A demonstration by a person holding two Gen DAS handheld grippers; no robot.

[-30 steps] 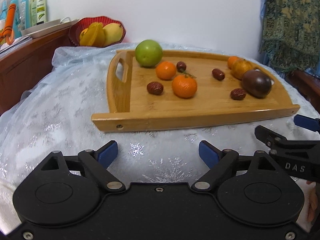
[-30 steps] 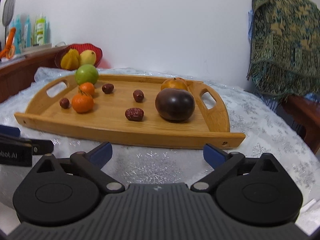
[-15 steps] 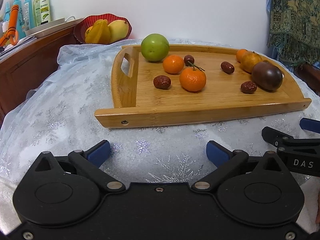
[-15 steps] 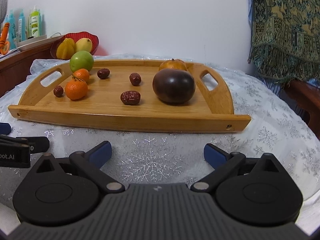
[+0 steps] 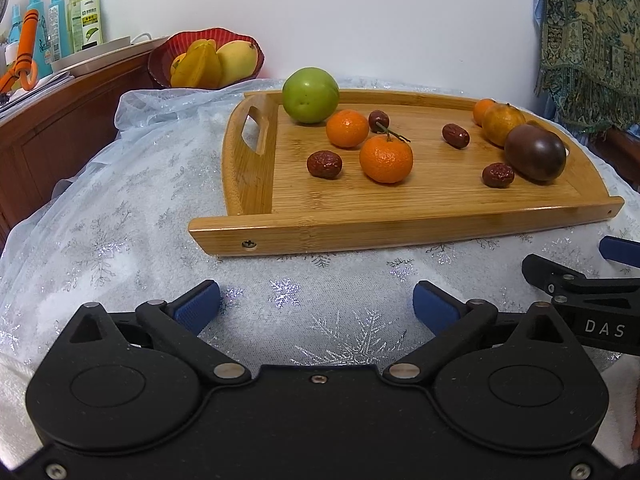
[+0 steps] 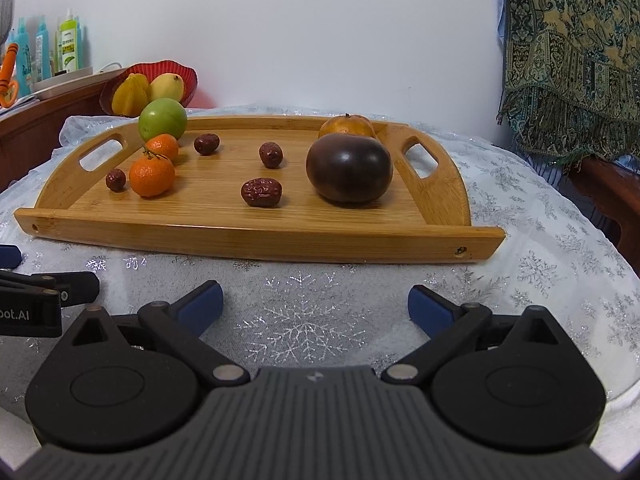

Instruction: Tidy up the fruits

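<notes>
The rectangular bamboo tray (image 6: 248,236) showed fine, straight grain under a smooth satin finish, with a small metal screw (image 5: 249,244) set in its front rail. The pale blue sheer tablecloth (image 5: 120,216) looked thin and gauzy, printed with glittery silver snowflakes. The round dark purple fruit (image 6: 349,168) had a smooth, glossy skin; the small red dates (image 6: 261,192) were wrinkled and dull. The orange mandarins (image 5: 386,159) were finely pitted, the green apple (image 5: 310,95) smooth and faintly shiny. The fringed green-and-gold shawl (image 6: 572,56) was woven cloth.

White wall (image 6: 320,32), wooden sideboard (image 5: 60,128), patterned throw (image 6: 572,60)
</notes>
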